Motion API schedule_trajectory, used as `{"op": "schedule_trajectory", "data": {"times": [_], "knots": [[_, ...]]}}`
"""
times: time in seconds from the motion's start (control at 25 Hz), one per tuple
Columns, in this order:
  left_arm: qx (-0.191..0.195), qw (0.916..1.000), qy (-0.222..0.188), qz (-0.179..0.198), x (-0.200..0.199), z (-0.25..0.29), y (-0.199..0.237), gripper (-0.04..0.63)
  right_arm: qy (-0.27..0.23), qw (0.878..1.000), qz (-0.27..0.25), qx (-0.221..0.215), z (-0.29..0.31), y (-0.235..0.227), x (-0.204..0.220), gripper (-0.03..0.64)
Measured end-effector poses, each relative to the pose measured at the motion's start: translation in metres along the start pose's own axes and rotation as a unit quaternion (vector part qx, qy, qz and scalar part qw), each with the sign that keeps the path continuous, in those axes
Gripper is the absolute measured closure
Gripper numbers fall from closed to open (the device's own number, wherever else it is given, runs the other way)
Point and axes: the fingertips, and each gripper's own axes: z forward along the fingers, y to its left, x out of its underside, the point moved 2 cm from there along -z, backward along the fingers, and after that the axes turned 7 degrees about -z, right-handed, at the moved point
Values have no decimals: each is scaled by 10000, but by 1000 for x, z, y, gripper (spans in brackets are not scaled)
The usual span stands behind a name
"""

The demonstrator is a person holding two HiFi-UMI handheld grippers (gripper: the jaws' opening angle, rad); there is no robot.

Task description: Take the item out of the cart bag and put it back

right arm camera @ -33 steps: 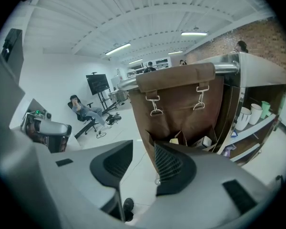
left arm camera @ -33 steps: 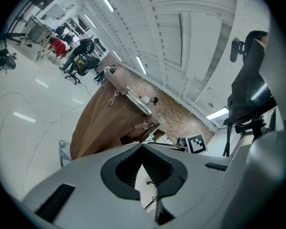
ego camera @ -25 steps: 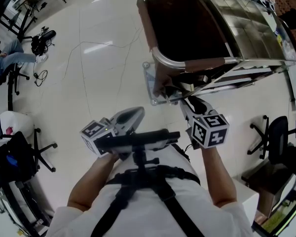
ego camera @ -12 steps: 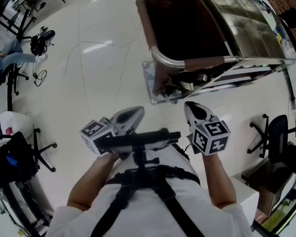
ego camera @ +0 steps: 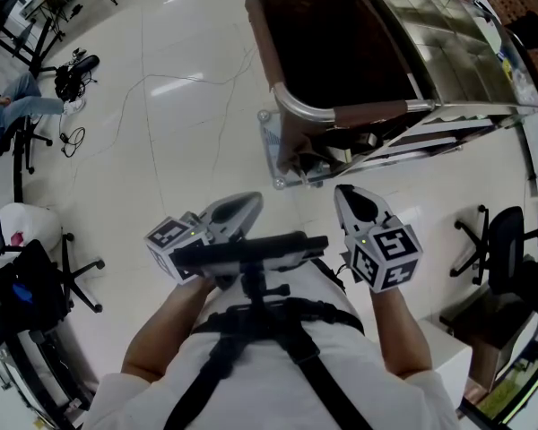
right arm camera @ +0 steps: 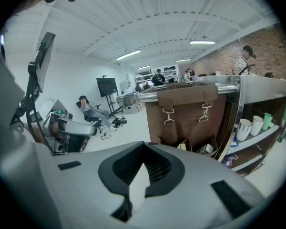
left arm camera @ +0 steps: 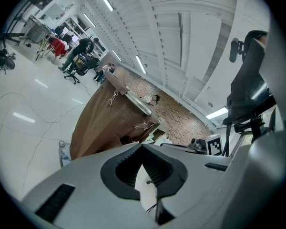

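- Person stands facing the cart (ego camera: 298, 107). The brown cart bag (ego camera: 372, 117) hangs in its metal frame, mouth open at the top.
- Left gripper (ego camera: 242, 209): held close to the chest, pointing at the cart. Its own view shows the 2 jaws closed together with nothing between them. Empty.
- Right gripper (ego camera: 351, 202): also held near the body, just short of the cart's near end and touching nothing. Jaws fully closed, nothing between the pads. Empty.
- The 2 marker cubes sit beside the wrists, left (ego camera: 169, 238) and right (ego camera: 386, 256).
- The item: neither gripper carries it. The bag's inside is dark in the head view, so I cannot make out what it holds.
- The right gripper view shows a few small objects (right arm camera: 183, 146) low against the bag's front. I cannot tell whether they sit in a pocket of the bag or on the cart behind it.
- White cups (right arm camera: 244, 128) stand on a side shelf of the cart, outside the bag.
- Progress, as a judgement: nothing is in transit. With both grippers empty and back from the bag, this is either before the take-out or after the put-back, and these pictures do not settle which.
- If the take-out is still to come, what is left is the reach into the bag, the grasp, the lift out and the return.
- Background: seated people and office chairs are well apart from the cart, across the pale floor (ego camera: 161, 133).
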Motion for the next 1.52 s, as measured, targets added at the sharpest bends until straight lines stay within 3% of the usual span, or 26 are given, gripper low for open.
{"op": "schedule_trajectory", "data": {"times": [1.2,1.52], "knots": [[-6,9999,146,-41,2,-1,4,595,43,9997,-88,-227,7,9,0,617],[-30,10000,20,-33,-1,0,6,595,71,9996,-117,-246,9,10,-1,617]]}}
